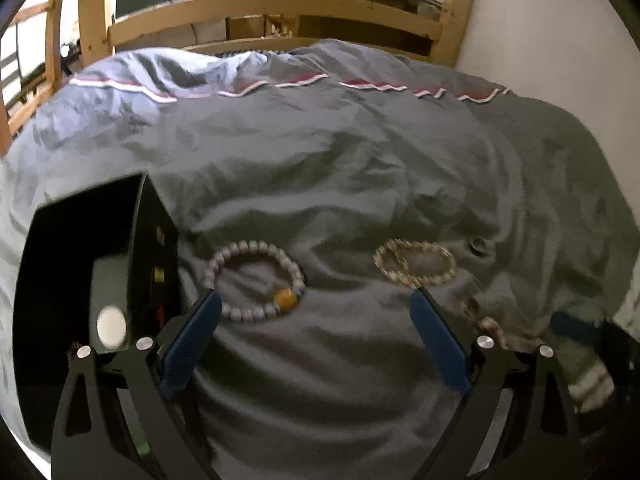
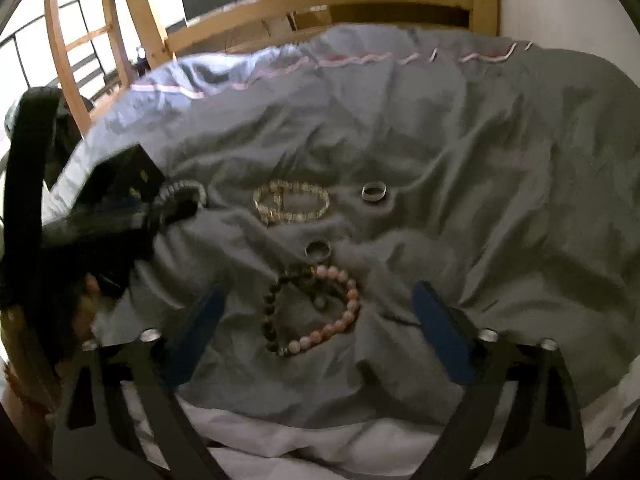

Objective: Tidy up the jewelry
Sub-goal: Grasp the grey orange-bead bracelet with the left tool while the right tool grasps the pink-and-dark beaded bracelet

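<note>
Grey duvet (image 1: 360, 168) bears bracelets; box (image 1: 152, 240) markings illegible.

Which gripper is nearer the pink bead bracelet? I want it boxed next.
Right. The right gripper hangs open right over the pink bead bracelet; the left gripper sits farther left, by the white bead bracelet.

- Daylight blows out white beyond the far wooden bed frame (image 1: 256, 4), leaving the near grey duvet (image 1: 340, 184) dim.
- Motion blur smears the black box (image 1: 96, 264) at left in both views.
- Fisheye bending curves the edges; corners vignette black.
</note>
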Action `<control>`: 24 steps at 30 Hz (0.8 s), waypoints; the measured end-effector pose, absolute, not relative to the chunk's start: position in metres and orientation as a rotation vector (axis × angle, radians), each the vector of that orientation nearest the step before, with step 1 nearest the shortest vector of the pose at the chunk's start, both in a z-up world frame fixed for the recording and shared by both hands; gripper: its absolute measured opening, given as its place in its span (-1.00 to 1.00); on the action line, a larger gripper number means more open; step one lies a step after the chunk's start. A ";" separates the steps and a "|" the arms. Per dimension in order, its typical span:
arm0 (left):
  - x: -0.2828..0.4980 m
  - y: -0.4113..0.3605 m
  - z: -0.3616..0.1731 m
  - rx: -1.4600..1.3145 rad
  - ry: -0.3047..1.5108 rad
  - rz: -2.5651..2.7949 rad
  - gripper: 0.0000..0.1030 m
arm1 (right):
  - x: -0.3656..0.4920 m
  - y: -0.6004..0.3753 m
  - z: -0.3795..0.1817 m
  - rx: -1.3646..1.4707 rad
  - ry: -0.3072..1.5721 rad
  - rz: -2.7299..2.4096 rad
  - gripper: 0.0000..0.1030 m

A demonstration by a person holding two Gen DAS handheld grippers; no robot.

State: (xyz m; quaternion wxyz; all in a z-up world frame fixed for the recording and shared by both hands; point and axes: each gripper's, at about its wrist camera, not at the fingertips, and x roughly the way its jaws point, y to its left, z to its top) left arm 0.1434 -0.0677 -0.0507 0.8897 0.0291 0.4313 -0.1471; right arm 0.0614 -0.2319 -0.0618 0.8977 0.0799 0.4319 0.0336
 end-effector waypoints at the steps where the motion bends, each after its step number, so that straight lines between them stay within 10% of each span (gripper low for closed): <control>1: 0.147 -0.071 -0.053 0.077 0.891 -0.300 0.80 | 0.063 -0.229 -0.067 0.159 0.914 0.074 0.48; 24: 0.144 -0.102 -0.059 0.145 0.879 -0.406 0.80 | 0.076 -0.219 -0.100 0.166 1.004 0.040 -0.14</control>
